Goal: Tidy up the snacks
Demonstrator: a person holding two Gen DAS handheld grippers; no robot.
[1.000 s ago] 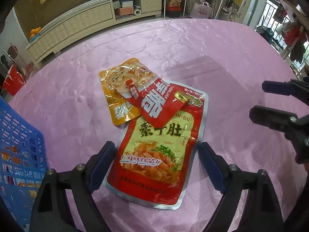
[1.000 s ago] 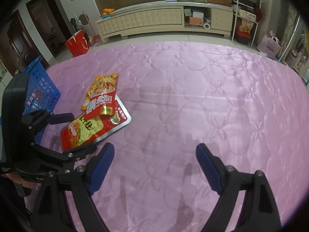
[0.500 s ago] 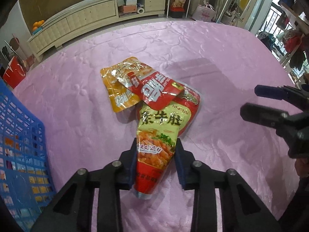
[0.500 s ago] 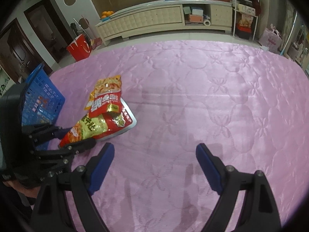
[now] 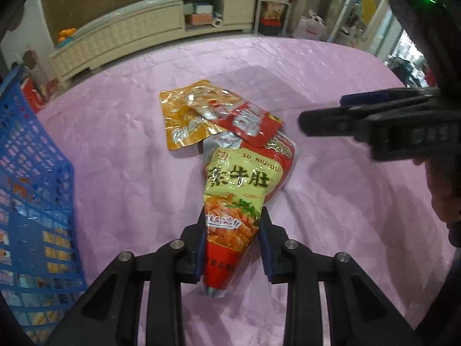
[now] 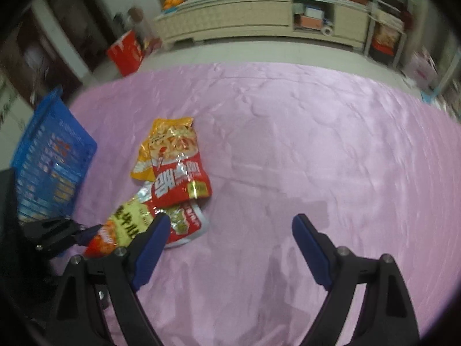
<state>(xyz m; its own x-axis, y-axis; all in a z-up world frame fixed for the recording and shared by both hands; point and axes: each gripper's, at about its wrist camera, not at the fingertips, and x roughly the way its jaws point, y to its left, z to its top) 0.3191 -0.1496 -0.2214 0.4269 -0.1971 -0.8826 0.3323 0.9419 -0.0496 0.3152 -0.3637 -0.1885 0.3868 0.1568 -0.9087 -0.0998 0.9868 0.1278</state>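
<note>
Snack pouch, red with a yellow panel, is pinched at its lower end between the blue pads of the left gripper, which squeeze it into a narrow cone. Its wide upper end fans out ahead of the fingers and lies on the pink cloth. The panel shows a photo of orange food with green garnish, the Latin letters "SU NIU DU" along its top, and large dark Chinese characters beneath. Beyond its far end lie two more packets, overlapping each other: a red packet with white lettering too blurred to read, and under it an orange-yellow packet. That makes three packets on the cloth. A blue basket stands to the left of the fingers. The right gripper hangs with its jaws wide apart and nothing between them, to the right of the pouches.
</note>
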